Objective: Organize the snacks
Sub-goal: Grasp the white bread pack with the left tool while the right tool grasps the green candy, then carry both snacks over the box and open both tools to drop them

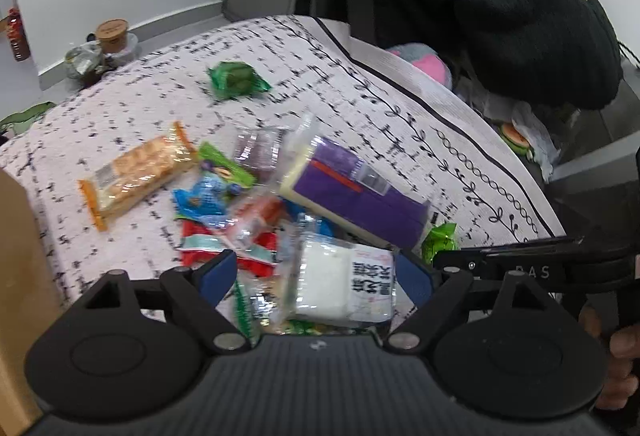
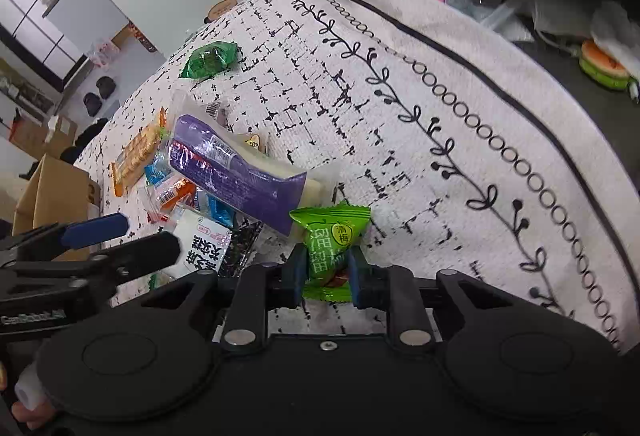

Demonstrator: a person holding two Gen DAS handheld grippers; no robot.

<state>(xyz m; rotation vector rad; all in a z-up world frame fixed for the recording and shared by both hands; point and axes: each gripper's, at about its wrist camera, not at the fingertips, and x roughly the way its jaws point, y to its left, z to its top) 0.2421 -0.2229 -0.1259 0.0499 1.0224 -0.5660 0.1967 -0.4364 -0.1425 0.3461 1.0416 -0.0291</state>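
The right gripper (image 2: 325,272) holds a light green plum candy (image 2: 330,248) tight between its jaws; the candy stands up in the grip, right next to the end of a long purple snack pack (image 2: 236,175), close to the near edge of the table. The left gripper (image 1: 316,276) has its jaws wide open around a white rice cake pack (image 1: 344,286); the blue pads (image 1: 218,270) sit on each side of the pack and do not seem to touch it yet.

The snacks lie in a heap on the patterned tablecloth (image 2: 440,139); an orange cracker pack (image 1: 134,171) lies at the left side of the heap, and a dark green candy (image 1: 236,77) lies alone, well apart, toward the far edge. A brown cardboard box (image 2: 52,191) stands at the left edge of the table; it may be where the snacks go, but that is only a guess.

To do this step well, the right gripper should lift the plum candy straight up first, so it does not drag the purple pack along; the wrapper is thin and slippery, so the squeeze should be firm but gentle. The left gripper should close on the middle of the white pack, not on its crinkly end; the pack looks soft and could squash, and other snacks under it may slide.
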